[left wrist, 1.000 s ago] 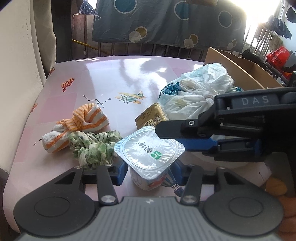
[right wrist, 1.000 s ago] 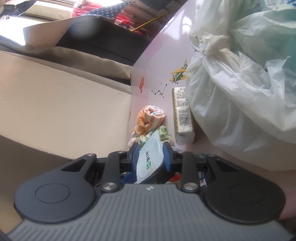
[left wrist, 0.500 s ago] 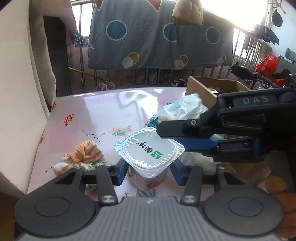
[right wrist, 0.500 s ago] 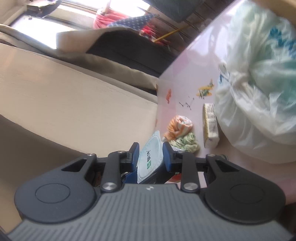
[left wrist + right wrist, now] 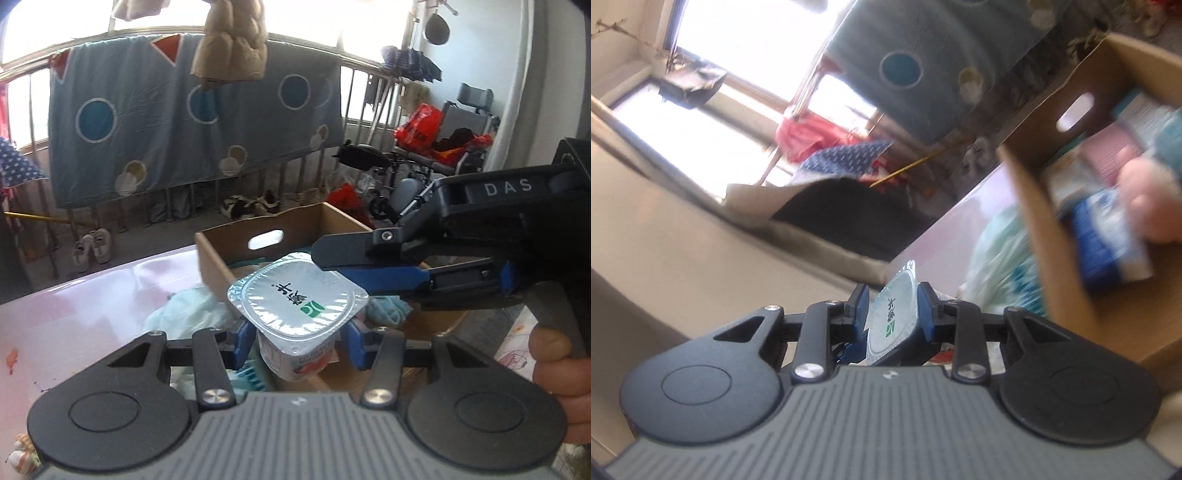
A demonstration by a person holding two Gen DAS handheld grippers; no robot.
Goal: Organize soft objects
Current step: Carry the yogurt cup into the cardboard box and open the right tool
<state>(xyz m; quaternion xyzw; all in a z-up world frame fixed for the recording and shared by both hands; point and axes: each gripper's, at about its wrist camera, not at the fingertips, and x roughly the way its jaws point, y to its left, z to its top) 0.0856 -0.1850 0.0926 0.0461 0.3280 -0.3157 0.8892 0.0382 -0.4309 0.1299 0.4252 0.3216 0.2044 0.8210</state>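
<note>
A yogurt cup (image 5: 299,295) with a silver foil lid hangs in the air, upright in the left wrist view. My left gripper (image 5: 299,343) is shut on its body, blue pads on either side. My right gripper (image 5: 332,267) comes in from the right and is shut on the lid's rim, one finger above and one below. In the right wrist view the foil lid (image 5: 892,317) stands edge-on between the right gripper (image 5: 892,314) pads. An orange striped cloth (image 5: 20,450) shows at the bottom left corner.
An open cardboard box (image 5: 258,229) with a handle hole stands just behind the cup, holding a blue cloth (image 5: 388,306) and blue packets (image 5: 1108,236). A pale plastic bag (image 5: 184,310) lies against its left wall on the pink table (image 5: 92,302). A hand (image 5: 554,365) grips the right tool.
Both grippers have risen with the yogurt cup and swung toward the cardboard box. The scrunchie, the packet and most of the striped cloth have dropped out of view.
</note>
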